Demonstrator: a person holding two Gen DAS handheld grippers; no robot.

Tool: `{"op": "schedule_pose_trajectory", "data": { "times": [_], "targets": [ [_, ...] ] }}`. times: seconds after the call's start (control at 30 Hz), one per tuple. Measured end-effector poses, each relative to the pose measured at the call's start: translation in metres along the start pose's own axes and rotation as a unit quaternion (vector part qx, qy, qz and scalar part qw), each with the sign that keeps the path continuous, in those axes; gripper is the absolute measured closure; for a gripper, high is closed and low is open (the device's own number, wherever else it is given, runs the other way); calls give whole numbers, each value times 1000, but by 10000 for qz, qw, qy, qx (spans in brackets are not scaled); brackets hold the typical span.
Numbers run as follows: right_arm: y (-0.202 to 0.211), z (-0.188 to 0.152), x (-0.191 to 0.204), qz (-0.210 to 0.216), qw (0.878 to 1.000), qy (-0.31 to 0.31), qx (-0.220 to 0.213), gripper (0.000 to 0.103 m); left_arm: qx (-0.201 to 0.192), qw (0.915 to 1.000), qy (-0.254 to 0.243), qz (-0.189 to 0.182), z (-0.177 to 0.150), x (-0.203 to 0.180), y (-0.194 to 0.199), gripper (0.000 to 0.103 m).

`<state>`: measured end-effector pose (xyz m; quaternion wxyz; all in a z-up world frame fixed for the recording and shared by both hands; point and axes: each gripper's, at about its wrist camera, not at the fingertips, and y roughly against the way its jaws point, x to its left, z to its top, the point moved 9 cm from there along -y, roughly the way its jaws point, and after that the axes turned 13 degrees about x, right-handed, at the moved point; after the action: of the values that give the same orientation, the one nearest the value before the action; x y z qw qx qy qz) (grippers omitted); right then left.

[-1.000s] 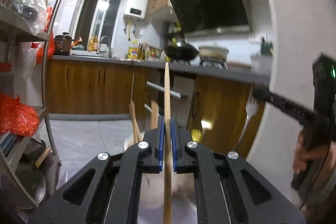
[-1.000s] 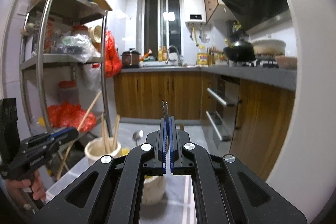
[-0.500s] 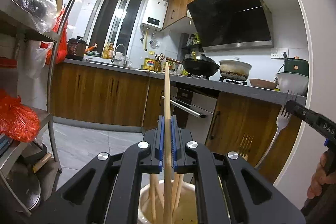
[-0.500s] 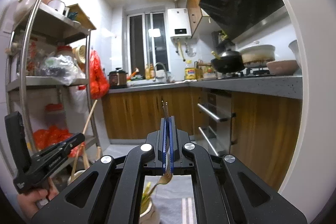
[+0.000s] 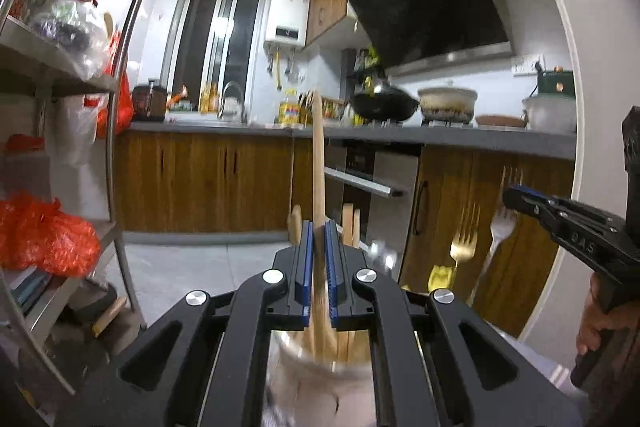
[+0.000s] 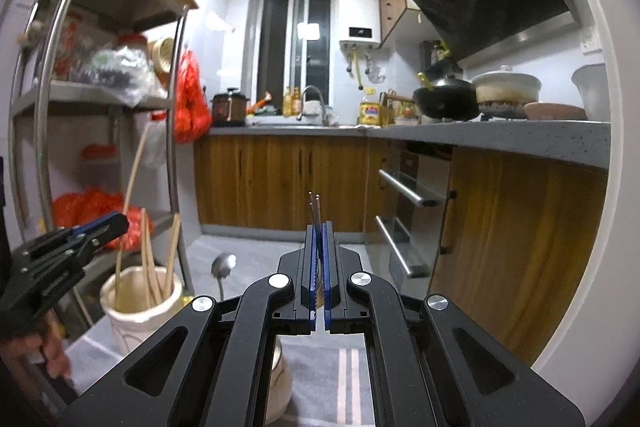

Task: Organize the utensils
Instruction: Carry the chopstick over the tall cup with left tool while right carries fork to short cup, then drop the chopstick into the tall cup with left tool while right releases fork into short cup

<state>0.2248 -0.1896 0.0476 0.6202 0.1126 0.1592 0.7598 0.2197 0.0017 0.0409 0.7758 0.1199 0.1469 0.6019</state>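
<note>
My left gripper [image 5: 317, 227] is shut on a long wooden chopstick [image 5: 318, 155] that stands upright with its lower end inside a white utensil jar [image 5: 320, 371] just below the jaws. The jar [image 6: 140, 311] holds several wooden chopsticks [image 6: 150, 263]. My right gripper [image 6: 319, 227] is shut on a thin metal utensil handle [image 6: 315, 209]; in the left wrist view it [image 5: 516, 195] holds a white fork [image 5: 494, 243] hanging down, beside a gold fork [image 5: 464, 243]. A second jar [image 6: 280, 379] sits partly hidden under the right gripper.
A metal shelf rack [image 6: 44, 99] with red bags stands at the left. Wooden cabinets and a grey counter [image 6: 500, 137] run along the back and right, with oven handles [image 6: 400, 191]. A metal spoon [image 6: 222, 267] stands up by the jar. A grey striped cloth [image 6: 344, 375] covers the table.
The left gripper has lowered the chopstick further into the jar. The right gripper has dipped, and the jars and table cloth have come back into its view.
</note>
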Motion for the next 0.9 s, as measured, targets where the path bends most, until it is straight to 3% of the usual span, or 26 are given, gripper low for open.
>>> {"op": "schedule_pose_trajectory", "data": {
  "times": [0.23,0.53,0.73,0.83,0.9],
  "targets": [
    [-12,-11,11,-21,9994,174,288,100,507,9985,228,-7,-29,11,-6,97],
    [-23,-23,16,86,9984,143,541,99,508,9984,230,-47,-33,13,-7,96],
    [-25,-24,15,120,9984,64,552,99,433,9989,162,22,-31,10,-5,81],
    [-25,-24,15,145,9984,50,550,91,430,9990,154,7,-30,8,-5,80],
    [-22,-24,14,174,9986,29,498,82,394,9991,152,8,-29,8,-3,73]
  ]
}}
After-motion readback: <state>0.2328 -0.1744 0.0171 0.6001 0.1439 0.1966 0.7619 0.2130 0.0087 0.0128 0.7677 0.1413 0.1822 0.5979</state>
